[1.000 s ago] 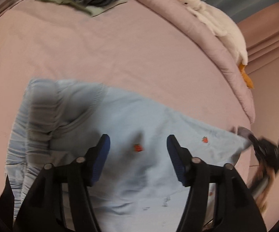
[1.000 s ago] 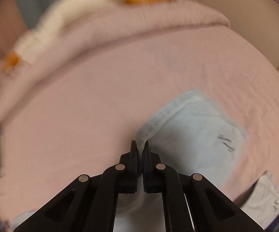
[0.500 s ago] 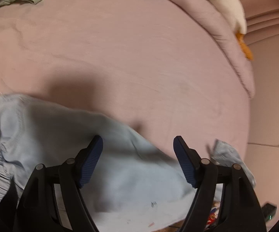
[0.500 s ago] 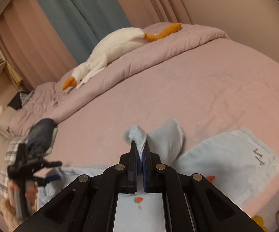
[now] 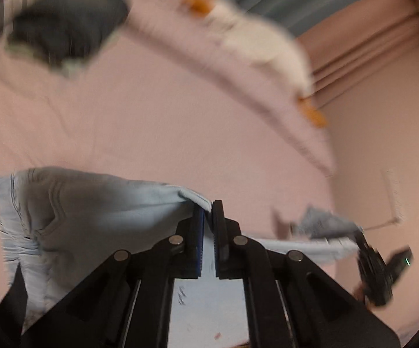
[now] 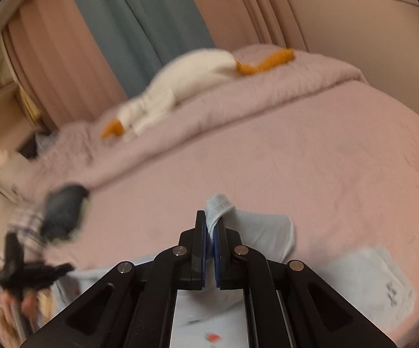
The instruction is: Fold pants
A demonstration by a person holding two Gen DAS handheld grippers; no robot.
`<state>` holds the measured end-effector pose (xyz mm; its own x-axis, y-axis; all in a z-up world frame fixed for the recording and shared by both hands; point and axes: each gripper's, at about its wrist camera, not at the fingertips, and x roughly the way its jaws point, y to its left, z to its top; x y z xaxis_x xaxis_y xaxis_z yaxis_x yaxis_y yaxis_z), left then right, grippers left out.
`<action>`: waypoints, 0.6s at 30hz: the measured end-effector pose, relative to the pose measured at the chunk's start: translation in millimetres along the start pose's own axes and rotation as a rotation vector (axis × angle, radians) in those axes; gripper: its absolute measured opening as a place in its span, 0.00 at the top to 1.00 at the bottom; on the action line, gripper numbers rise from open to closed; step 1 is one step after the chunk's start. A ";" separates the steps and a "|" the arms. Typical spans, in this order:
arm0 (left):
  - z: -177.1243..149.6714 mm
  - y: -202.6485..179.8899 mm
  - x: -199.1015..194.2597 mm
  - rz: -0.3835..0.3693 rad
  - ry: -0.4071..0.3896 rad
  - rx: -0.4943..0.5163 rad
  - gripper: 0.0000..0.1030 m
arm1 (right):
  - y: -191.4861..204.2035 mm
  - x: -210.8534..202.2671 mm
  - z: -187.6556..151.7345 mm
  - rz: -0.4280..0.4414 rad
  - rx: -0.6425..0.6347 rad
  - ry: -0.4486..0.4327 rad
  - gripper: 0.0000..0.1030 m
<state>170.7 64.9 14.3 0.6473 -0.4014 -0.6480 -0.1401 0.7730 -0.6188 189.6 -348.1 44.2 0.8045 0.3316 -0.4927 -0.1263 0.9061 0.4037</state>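
Observation:
Light blue pants with small red prints lie on a pink bed. My left gripper is shut on an edge of the pants, with the gathered waistband to its left. My right gripper is shut on a folded hem of the pants and holds it above the sheet. The right gripper also shows at the right of the left wrist view, holding cloth. The left gripper shows at the left of the right wrist view. Both views are blurred.
A white plush goose lies on the rolled pink duvet at the bed's far side. A dark folded garment on plaid cloth sits at the far left. Curtains and a wall stand behind the bed.
My left gripper was open over the pants and has shut on an edge of them. My right gripper has kept its grip and lifted the hem, moving over the bed.

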 end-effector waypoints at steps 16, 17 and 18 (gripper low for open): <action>-196.2 78.0 19.7 0.134 0.316 -0.030 0.83 | -104.7 -10.9 -169.7 -0.334 0.213 0.290 0.92; -196.5 73.7 15.2 0.133 0.306 -0.025 0.78 | -104.4 -12.5 -166.5 -0.336 0.212 0.285 0.82; -192.6 72.6 12.1 0.141 0.288 -0.022 0.70 | -104.3 -14.4 -162.2 -0.350 0.208 0.277 0.69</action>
<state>24.1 21.6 -124.1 0.3821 -0.4159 -0.8252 -0.2320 0.8212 -0.5213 97.0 -404.8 -115.9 0.5900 0.0993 -0.8013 0.2652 0.9135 0.3085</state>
